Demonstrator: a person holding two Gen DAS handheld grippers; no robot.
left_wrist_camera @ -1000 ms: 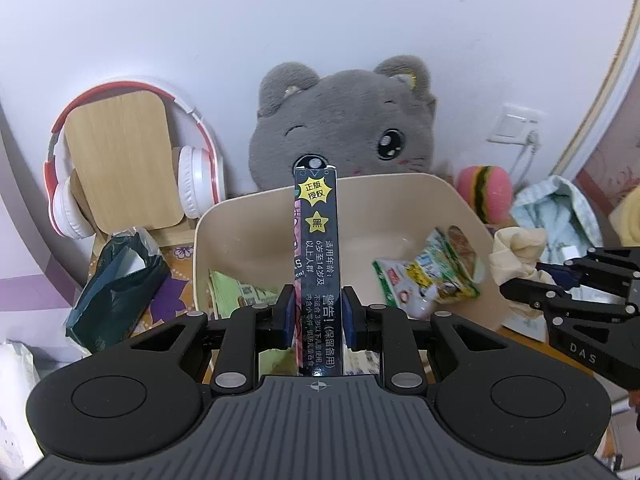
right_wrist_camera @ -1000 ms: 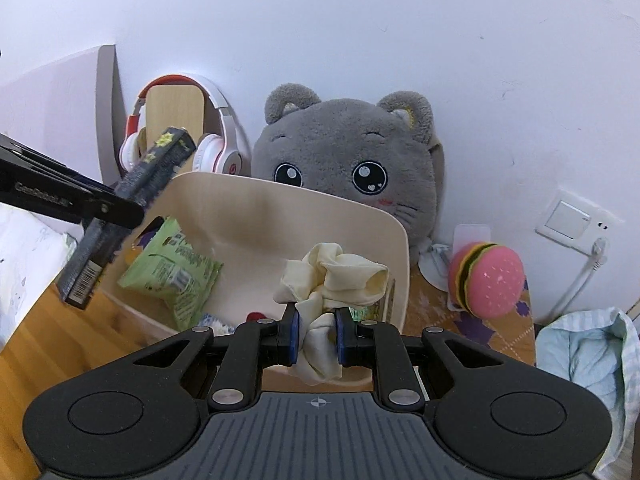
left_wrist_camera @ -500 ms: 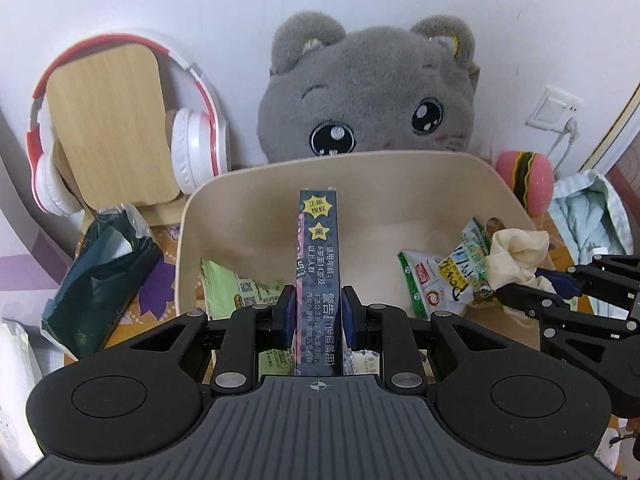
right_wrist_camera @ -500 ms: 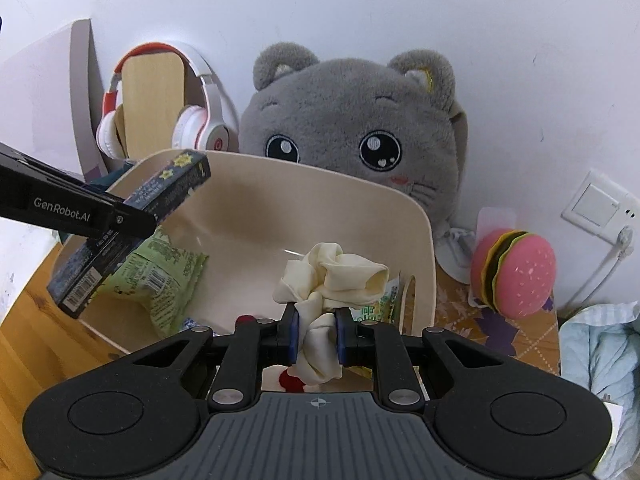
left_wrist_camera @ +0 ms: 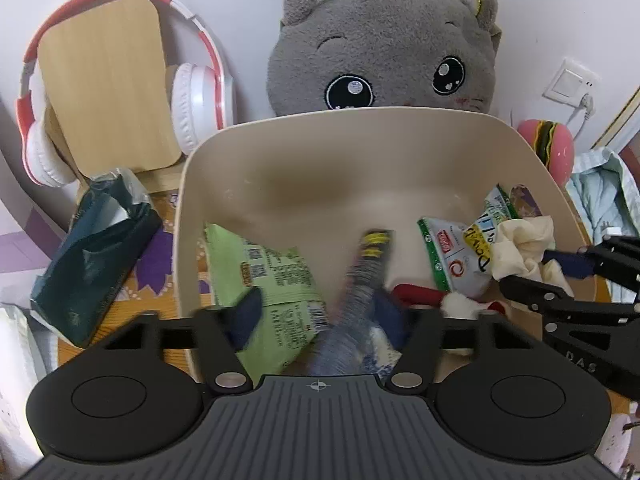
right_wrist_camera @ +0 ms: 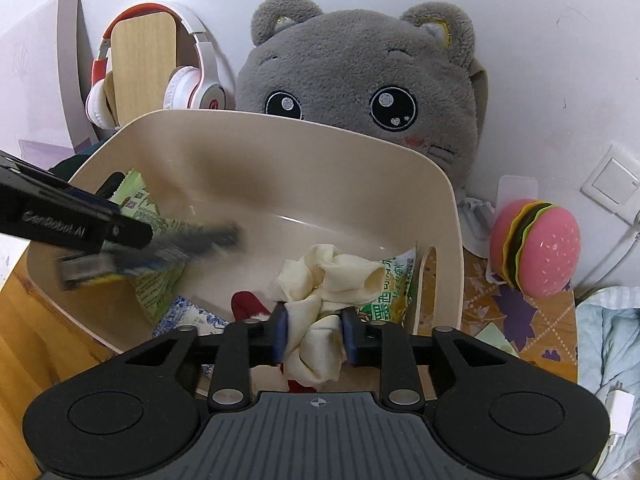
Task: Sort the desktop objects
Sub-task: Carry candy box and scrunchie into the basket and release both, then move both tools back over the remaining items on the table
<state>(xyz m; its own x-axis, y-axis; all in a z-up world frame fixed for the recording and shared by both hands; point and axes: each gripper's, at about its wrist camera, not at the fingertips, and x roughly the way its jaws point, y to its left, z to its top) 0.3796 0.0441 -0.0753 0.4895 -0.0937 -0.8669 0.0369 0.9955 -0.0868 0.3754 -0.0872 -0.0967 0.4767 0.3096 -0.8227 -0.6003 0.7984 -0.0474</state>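
Note:
A beige plastic bin (left_wrist_camera: 384, 148) (right_wrist_camera: 304, 184) stands in front of me with snack packets in it. My left gripper (left_wrist_camera: 318, 320) is open over the bin, and the long dark box (left_wrist_camera: 360, 280) is blurred, dropping between its fingers; the box also shows in the right wrist view (right_wrist_camera: 160, 252). My right gripper (right_wrist_camera: 315, 334) holds a cream scrunchie (right_wrist_camera: 324, 292) over the bin's right side, its jaws slightly parted around it; the scrunchie also shows in the left wrist view (left_wrist_camera: 520, 248).
A grey plush cat (left_wrist_camera: 384, 52) sits behind the bin. Red and white headphones on a wooden stand (left_wrist_camera: 104, 92) are at the left, a dark green bag (left_wrist_camera: 96, 256) below them. A pink burger toy (right_wrist_camera: 536, 248) and light blue cloth (right_wrist_camera: 612, 344) lie at the right.
Both grippers moved closer over the bin. The left gripper opened and let go of the dark box, which now falls. The right jaws widened a little around the scrunchie.

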